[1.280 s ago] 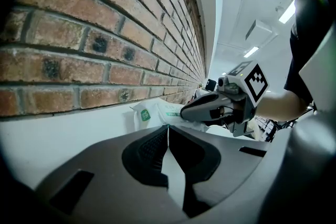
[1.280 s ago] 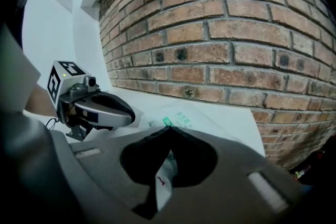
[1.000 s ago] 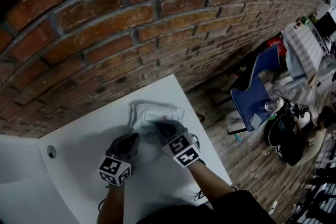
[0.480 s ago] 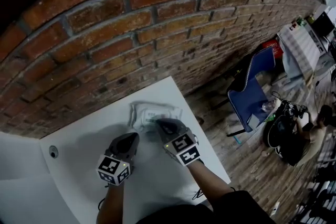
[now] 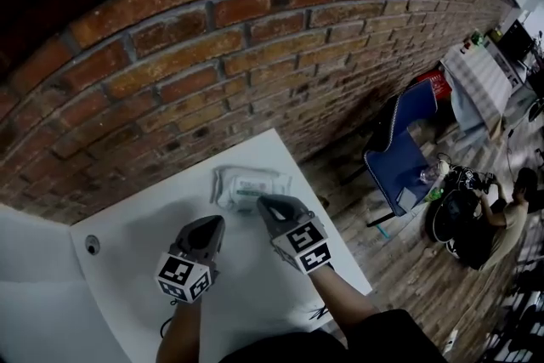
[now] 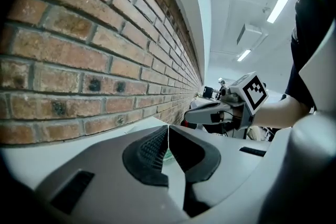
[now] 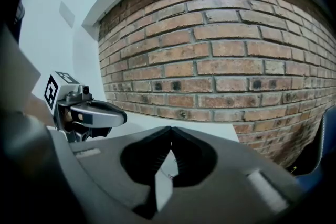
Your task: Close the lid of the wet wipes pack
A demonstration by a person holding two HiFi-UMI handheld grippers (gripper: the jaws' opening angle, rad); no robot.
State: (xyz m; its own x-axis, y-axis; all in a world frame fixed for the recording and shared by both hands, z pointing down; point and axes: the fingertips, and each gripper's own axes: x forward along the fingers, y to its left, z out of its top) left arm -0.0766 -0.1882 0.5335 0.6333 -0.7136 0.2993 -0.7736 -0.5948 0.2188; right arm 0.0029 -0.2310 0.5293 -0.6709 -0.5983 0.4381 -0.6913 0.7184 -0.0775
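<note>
White wipes pack (image 5: 245, 184), perhaps against right gripper (image 5: 263, 201)

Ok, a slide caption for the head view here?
Shut right tongs at the near edge of the wet wipes pack on a white table; shut left tongs just short of it.

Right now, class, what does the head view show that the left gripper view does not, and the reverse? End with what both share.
Only the head view shows the whole wet wipes pack lying on the white table, and a blue chair on the floor. Only the left gripper view shows the left gripper with its jaws together on nothing, and ceiling lights. Both show the brick wall and the right gripper.
</note>
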